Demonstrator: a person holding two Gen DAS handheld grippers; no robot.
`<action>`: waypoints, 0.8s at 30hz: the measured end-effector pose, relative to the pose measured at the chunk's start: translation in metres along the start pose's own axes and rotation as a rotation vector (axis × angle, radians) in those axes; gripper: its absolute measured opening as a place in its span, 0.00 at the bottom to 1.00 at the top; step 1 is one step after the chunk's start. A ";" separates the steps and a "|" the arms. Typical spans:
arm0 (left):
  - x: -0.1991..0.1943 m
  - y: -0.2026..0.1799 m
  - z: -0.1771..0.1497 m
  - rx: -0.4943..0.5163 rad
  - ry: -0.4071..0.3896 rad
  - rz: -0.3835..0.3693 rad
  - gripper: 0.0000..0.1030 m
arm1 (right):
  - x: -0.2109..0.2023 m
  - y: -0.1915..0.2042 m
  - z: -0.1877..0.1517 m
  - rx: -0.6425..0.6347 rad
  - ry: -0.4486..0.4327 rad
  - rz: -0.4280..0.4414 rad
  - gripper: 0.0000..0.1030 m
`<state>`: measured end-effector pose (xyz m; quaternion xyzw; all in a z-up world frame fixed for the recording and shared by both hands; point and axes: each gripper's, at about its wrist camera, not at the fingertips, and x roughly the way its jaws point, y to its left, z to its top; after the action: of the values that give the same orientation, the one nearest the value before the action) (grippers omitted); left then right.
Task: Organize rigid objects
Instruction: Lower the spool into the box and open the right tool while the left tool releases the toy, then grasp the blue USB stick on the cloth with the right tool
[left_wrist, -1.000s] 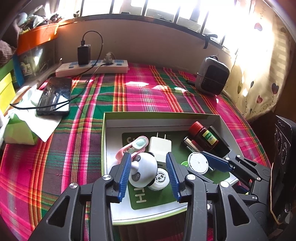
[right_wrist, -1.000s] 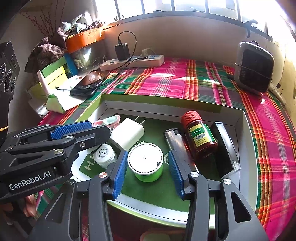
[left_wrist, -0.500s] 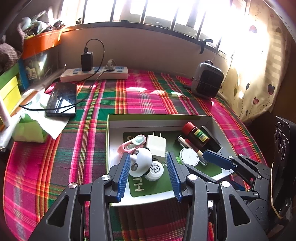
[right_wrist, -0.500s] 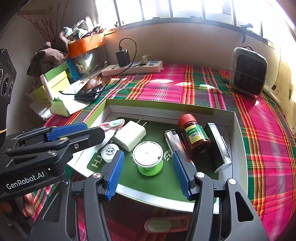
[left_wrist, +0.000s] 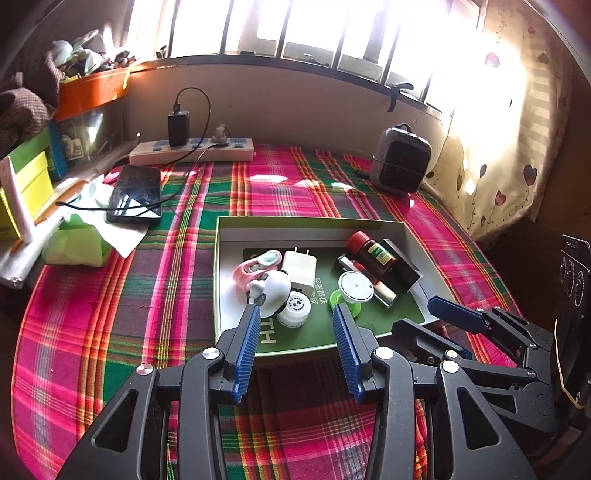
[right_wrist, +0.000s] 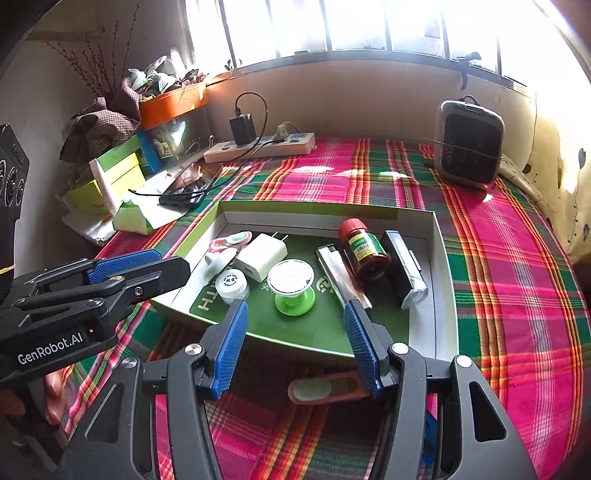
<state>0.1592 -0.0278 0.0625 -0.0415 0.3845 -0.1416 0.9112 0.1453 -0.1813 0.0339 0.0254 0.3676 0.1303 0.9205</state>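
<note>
From the left wrist view, the left gripper (left_wrist: 295, 314) hangs over the near rim of the shallow box (left_wrist: 314, 223) on the plaid-covered table (left_wrist: 110, 314), its fingers (left_wrist: 248, 343) spread and holding nothing. Straight ahead of them, just inside the box, sit the white panda figure (left_wrist: 275, 286) and the small white cap (left_wrist: 297, 308), touching each other; the panda lies toward the left finger, the cap nearer the middle. The right gripper (left_wrist: 458, 317) shows at the right edge, beside the box's near right corner.

From the right wrist view, the right gripper's fingers (right_wrist: 229, 343) stand apart and empty, above the box's near rim. The white-topped green spool (right_wrist: 293, 286) stands upright directly ahead, between their lines. The red-capped bottle (right_wrist: 364, 247) lies on its side to the right, its long axis running away from the fingers, cap farthest. I judge the right hand nearer both spool and bottle, the left nearer the panda. A pale flat thing (right_wrist: 325, 387) lies on the cloth below, outside the box.
</note>
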 end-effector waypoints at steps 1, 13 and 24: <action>-0.002 0.000 -0.001 -0.004 0.000 -0.001 0.39 | -0.004 -0.001 -0.002 0.003 -0.003 -0.001 0.54; -0.011 -0.006 -0.021 -0.016 0.015 -0.024 0.39 | -0.046 -0.033 -0.029 0.035 -0.018 -0.080 0.54; -0.010 -0.014 -0.033 -0.010 0.041 -0.032 0.39 | -0.045 -0.060 -0.055 0.077 0.038 -0.167 0.54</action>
<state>0.1261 -0.0376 0.0489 -0.0493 0.4032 -0.1551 0.9005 0.0892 -0.2536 0.0155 0.0274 0.3908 0.0395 0.9192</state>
